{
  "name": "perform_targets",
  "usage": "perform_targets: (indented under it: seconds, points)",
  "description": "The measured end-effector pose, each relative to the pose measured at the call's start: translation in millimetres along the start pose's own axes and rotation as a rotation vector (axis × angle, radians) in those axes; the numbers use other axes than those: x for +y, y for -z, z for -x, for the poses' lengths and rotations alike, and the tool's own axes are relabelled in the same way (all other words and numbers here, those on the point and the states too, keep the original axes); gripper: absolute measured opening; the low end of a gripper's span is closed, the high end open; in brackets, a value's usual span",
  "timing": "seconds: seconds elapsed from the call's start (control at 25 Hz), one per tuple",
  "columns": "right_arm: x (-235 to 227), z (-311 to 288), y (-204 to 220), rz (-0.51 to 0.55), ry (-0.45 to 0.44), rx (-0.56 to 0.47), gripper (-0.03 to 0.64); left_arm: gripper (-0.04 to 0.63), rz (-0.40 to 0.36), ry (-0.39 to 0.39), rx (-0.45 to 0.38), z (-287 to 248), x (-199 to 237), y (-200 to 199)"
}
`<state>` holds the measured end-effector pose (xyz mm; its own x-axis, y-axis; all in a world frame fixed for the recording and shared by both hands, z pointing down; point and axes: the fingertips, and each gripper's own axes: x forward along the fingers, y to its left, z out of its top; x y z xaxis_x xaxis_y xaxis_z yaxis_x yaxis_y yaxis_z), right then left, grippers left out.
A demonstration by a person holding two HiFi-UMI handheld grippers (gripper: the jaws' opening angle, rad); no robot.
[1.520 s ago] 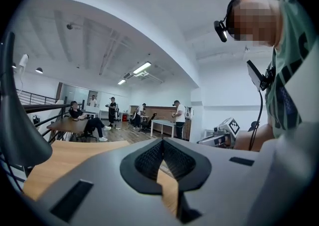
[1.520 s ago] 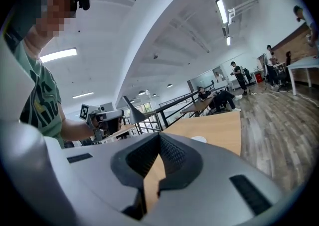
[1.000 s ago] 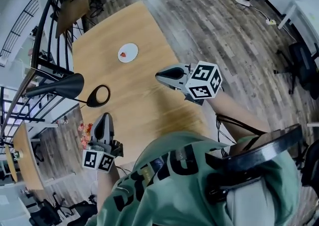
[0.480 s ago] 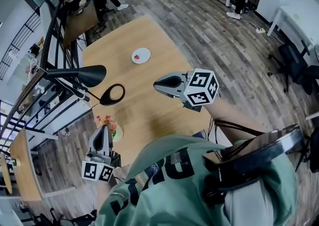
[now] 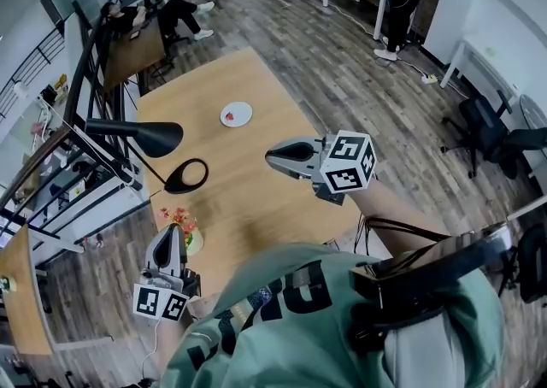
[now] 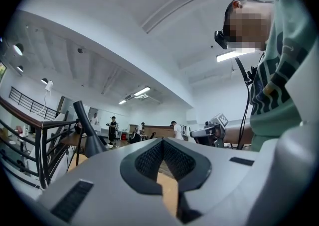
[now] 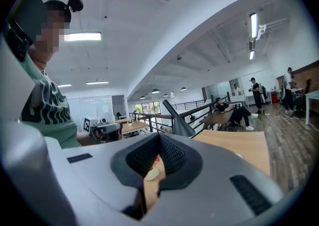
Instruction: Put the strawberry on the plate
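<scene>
The strawberry (image 5: 228,116) lies on the white plate (image 5: 244,110), far up the wooden table (image 5: 256,202). The right gripper (image 5: 270,155) hangs over the near end, the left gripper (image 5: 169,232) off the edge beside a flower vase (image 5: 183,224).

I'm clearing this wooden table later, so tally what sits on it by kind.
plate: 1
strawberry: 1
lamp: 1
vase of flowers: 1
Total: 4

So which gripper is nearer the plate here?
Right. The right gripper hangs over the table, short of the plate; the left gripper is off the near corner, by the flowers.
</scene>
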<state>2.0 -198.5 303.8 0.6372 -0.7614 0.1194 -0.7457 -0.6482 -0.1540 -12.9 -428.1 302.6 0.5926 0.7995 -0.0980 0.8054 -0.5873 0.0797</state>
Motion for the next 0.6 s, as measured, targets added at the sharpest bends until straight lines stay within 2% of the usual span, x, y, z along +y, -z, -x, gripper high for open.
perform_targets:
  seconds: [0.16, 0.4, 0.6]
  points:
    - [-17, 20, -8, -0.002, -0.039, -0.042, 0.006, 0.005, -0.027, -0.017, 0.002, -22, -18, -2]
    - [-59, 78, -4, -0.048, -0.105, -0.081, 0.006, 0.005, 0.016, -0.034, 0.003, -90, -70, 2]
    - [-95, 106, 15, -0.066, -0.101, -0.081, 0.006, 0.005, 0.037, -0.015, 0.029, -137, -104, 18]
